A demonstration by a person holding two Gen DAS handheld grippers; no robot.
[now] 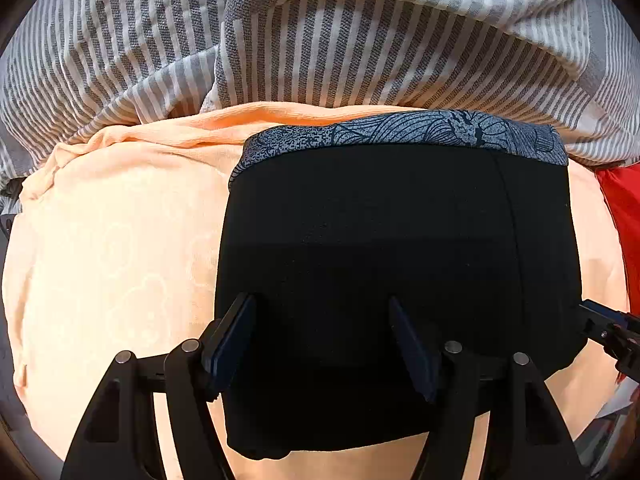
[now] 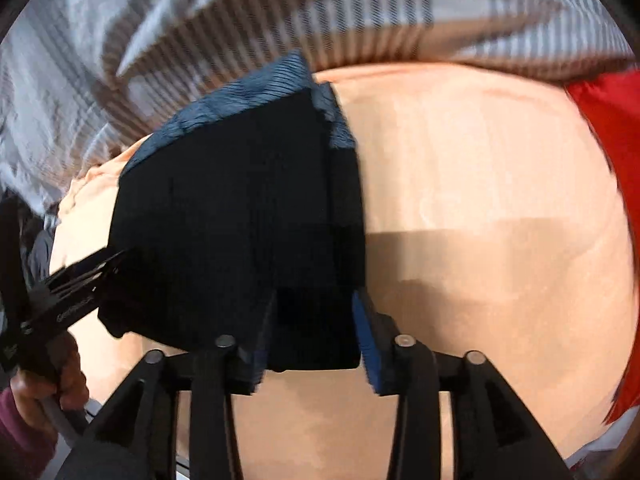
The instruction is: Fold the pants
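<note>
Black pants [image 1: 360, 248] folded, R view blurred, seams indistinct.

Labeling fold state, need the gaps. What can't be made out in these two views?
- Pants: layer count and fold edges lost, fabric is flat black in both views.
- Pants' near edge: hidden behind the left gripper in the left view.
- Right view: motion blur smears the patterned band and the right gripper.
- Red cloth: cut by frame edge.

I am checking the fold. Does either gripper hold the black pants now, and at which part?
Neither seems to hold them. Both the left gripper and right gripper stand open over the near edge of the folded black pants, fingers apart.
</note>
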